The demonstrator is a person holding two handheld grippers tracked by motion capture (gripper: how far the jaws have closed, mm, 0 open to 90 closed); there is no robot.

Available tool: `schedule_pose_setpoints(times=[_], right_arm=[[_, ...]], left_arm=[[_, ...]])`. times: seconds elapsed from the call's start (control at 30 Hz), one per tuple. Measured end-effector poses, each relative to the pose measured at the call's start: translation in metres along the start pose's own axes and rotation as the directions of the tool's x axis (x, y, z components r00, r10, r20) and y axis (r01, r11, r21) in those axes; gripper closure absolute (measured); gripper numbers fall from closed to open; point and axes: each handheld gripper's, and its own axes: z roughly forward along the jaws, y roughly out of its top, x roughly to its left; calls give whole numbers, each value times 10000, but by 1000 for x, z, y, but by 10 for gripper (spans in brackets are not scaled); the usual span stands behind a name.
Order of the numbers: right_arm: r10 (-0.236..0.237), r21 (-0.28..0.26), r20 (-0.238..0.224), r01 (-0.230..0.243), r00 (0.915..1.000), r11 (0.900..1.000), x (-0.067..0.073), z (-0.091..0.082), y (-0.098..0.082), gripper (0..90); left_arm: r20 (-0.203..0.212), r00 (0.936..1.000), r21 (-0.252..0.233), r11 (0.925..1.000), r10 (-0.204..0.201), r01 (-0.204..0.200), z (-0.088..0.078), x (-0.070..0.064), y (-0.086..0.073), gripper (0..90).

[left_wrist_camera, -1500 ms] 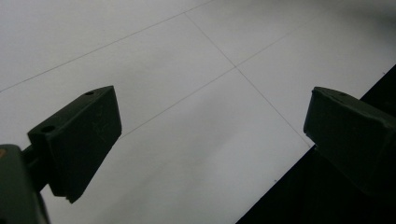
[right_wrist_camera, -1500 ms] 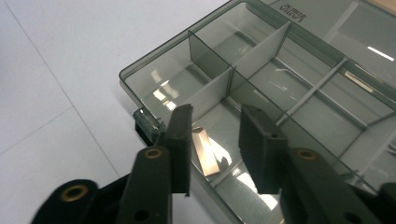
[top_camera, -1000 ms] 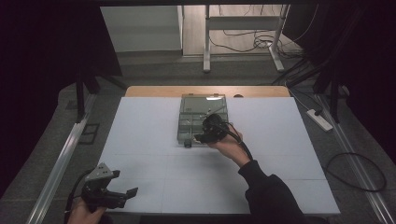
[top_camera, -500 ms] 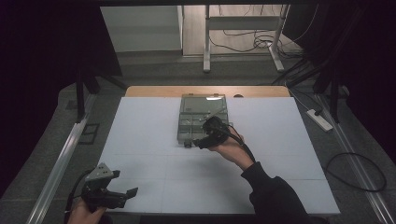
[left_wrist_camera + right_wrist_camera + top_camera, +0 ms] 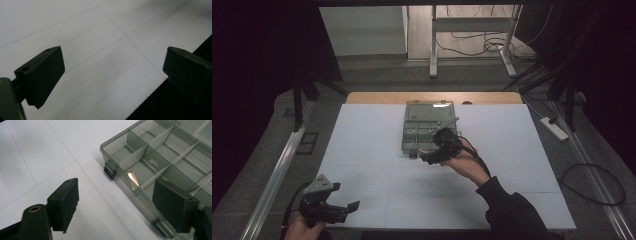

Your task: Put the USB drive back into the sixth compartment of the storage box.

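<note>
My right tool [image 5: 113, 207] has just been opening its jaws, and nothing sits between them; it hovers at the near edge of the clear compartment box [image 5: 160, 167], beside the box's black latch [image 5: 110, 171]. The box lies on the white table [image 5: 362, 145]. My left tool [image 5: 112, 75] gapes wide, empty, near the table's front corner.
</note>
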Motion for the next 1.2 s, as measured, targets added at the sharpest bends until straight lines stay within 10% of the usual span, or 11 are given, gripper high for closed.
schedule_pose_setpoints(times=[1.2], right_arm=[[-391, -143, 385, 397, 9985, 9991, 7, -25, -29, 46]], left_arm=[[-1, 10000, -16, 10000, 4, -4, 0, 0, 0, 39]])
